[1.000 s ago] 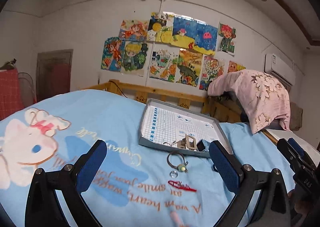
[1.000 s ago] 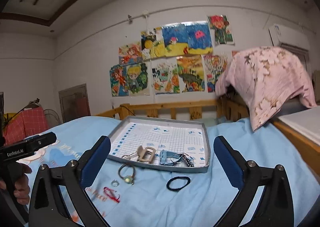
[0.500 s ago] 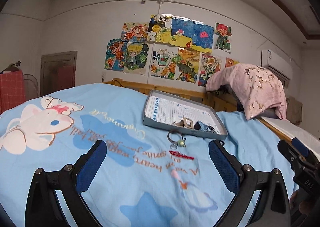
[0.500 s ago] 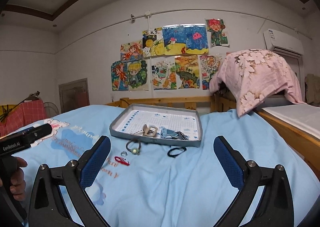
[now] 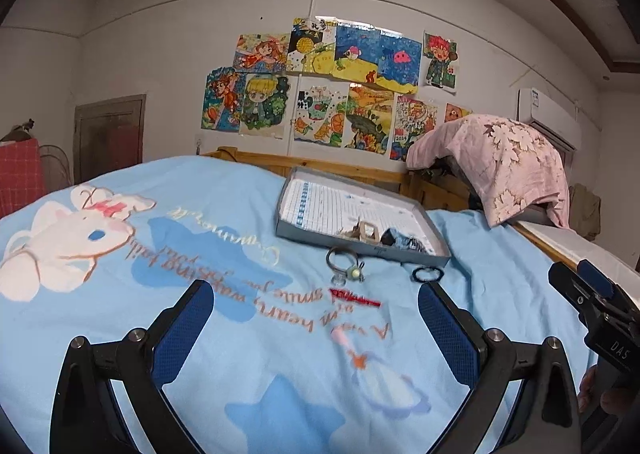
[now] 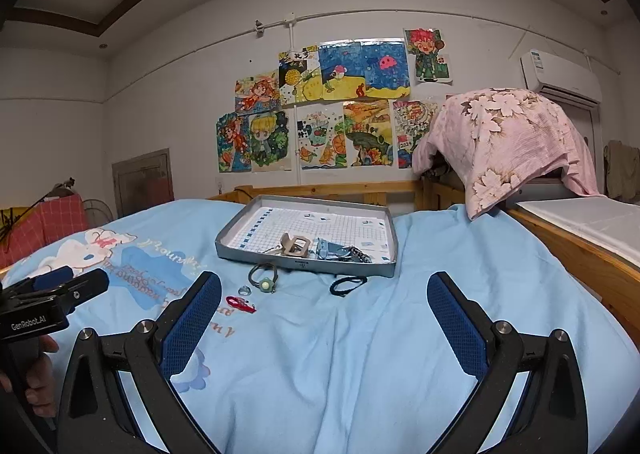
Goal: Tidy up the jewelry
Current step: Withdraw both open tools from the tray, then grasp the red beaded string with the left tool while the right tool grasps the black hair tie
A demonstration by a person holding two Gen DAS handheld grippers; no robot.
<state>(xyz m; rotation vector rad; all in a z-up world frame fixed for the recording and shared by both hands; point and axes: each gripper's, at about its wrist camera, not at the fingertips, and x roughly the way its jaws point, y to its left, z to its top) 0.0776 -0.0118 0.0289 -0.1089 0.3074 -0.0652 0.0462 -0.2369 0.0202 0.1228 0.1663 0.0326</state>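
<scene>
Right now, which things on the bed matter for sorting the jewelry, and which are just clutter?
For the job:
grey tray
black hair tie
ring with green bead
clear ring
red clip

Just lying about:
pink floral blanket
wall drawings
air conditioner

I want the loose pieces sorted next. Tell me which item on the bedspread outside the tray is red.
The red clip, nearest the grippers, left of centre. The clear ring, green-beaded hair tie and black hair tie lie closer to the tray.
</scene>
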